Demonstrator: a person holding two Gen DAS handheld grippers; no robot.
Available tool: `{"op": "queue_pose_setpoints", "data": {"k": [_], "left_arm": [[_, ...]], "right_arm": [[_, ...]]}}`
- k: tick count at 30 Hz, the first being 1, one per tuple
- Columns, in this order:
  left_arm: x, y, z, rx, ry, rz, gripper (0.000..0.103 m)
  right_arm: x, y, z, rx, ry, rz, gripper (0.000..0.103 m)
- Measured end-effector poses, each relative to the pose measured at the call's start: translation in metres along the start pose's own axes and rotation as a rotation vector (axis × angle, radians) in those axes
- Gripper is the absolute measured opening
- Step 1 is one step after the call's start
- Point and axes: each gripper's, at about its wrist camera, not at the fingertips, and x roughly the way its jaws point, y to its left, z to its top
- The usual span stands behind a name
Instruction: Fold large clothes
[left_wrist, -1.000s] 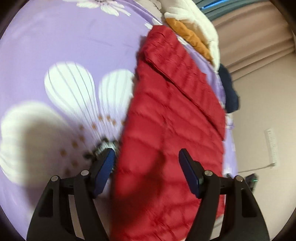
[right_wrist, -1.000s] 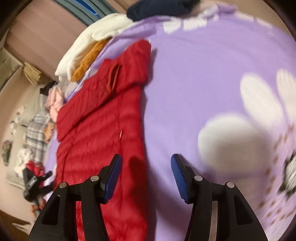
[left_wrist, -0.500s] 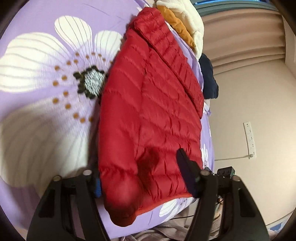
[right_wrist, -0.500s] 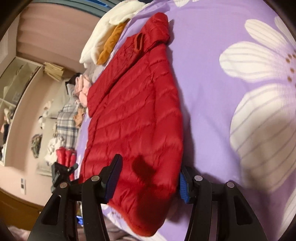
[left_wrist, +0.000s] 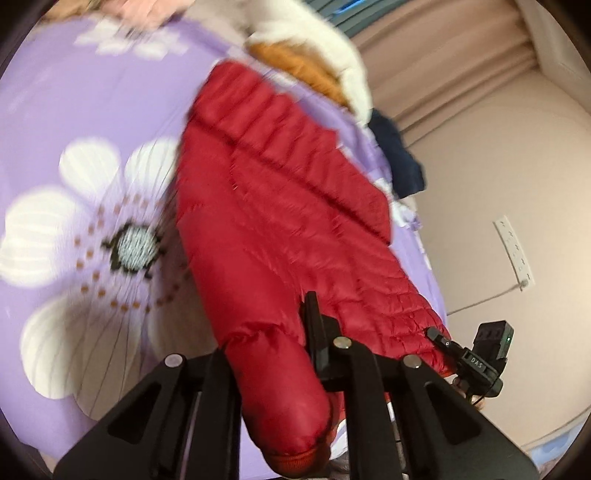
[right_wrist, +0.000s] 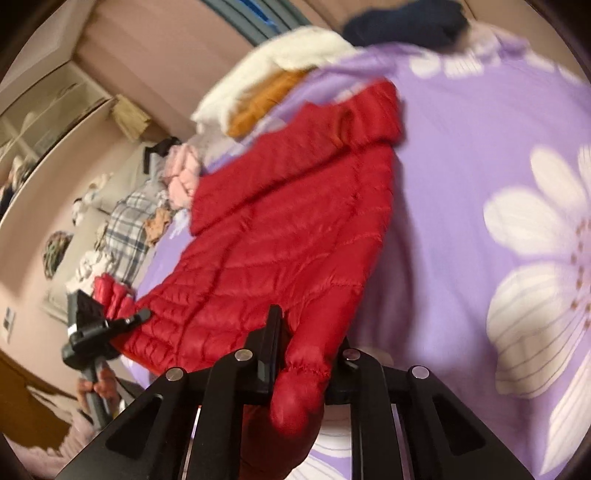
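A red quilted puffer jacket (left_wrist: 280, 221) lies lengthwise on a purple bedspread with white flowers (left_wrist: 74, 110), its collar end far from me. My left gripper (left_wrist: 266, 332) is shut on the jacket's near hem corner, and a bunched red fold bulges between its fingers. In the right wrist view the same jacket (right_wrist: 280, 229) stretches away, and my right gripper (right_wrist: 306, 339) is shut on the other near corner. Each gripper shows in the other's view at the hem: the right one (left_wrist: 476, 354) and the left one (right_wrist: 92, 325), held by a hand.
White and orange garments (left_wrist: 317, 55) are piled at the bed's far edge, with a navy garment (left_wrist: 399, 162) beside them. A power strip (left_wrist: 515, 251) hangs on the wall. Plaid and pink clothes (right_wrist: 133, 218) lie off the bed's left side, below shelves.
Both grippers have closed on the jacket's near hem corners, which stood loose between open jaws before. Both have risen, and the hem lifts off the bedspread with them.
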Motion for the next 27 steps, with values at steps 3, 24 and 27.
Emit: {"op": "queue_pose_setpoints", "data": {"k": [3,24,27], "left_arm": [[-0.018,-0.02,0.004,0.071,-0.054,-0.027,0.011],[-0.143,-0.11,0.002,0.369,-0.318,-0.243,0.012],[-0.142,-0.109,0.007,0.372,-0.329,-0.24,0.012]], "right_arm": [[-0.013,0.009,0.006,-0.041,-0.044,0.014,0.017],[-0.132,0.074,0.02,-0.297,-0.343,0.233,0.017],[-0.132,0.077,0.025,-0.317,-0.363,0.236,0.017]]}}
